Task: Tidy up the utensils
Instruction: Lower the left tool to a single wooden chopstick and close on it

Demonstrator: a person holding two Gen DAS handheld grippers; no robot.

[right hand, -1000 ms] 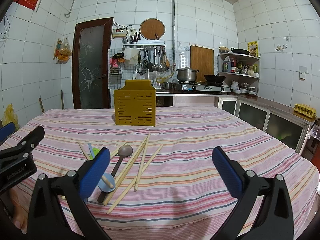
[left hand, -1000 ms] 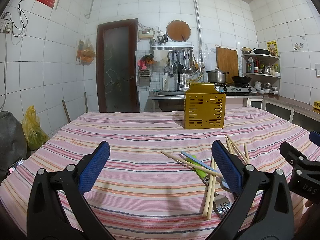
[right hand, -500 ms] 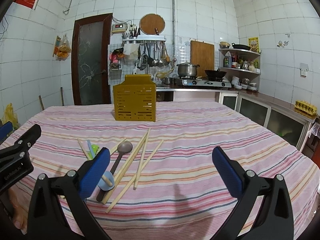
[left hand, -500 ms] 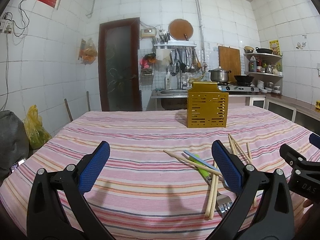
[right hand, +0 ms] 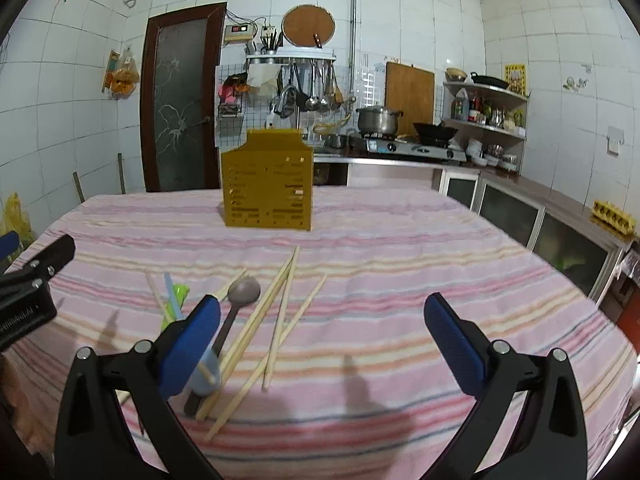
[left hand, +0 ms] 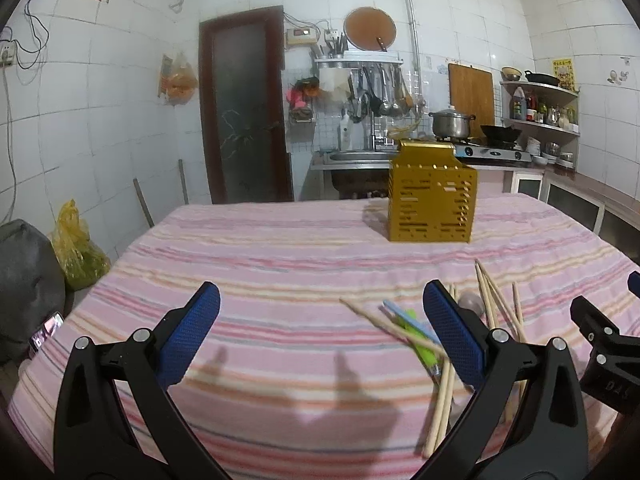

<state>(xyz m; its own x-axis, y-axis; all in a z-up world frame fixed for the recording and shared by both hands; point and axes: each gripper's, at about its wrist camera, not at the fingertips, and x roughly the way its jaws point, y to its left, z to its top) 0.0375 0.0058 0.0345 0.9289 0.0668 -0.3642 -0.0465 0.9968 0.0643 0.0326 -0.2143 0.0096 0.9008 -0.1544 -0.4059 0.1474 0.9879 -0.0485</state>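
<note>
A yellow slotted utensil holder stands upright at the far side of the striped tablecloth. Loose wooden chopsticks, a dark spoon, and green and blue handled utensils lie scattered in front of it. My left gripper hovers open above the cloth, left of the pile. My right gripper is open too, over the cloth just right of the chopsticks; its left finger hides part of the spoon handle. Each gripper shows at the other view's edge.
The table is covered in pink striped cloth, bare on the right and left sides. Behind it are a counter with a stove and pot, hanging ladles, a dark door, and shelves. Bags sit on the floor at left.
Both grippers have risen and tilted a little, so the table and utensils sit lower and farther in view. Nothing was picked up; both stay open.
</note>
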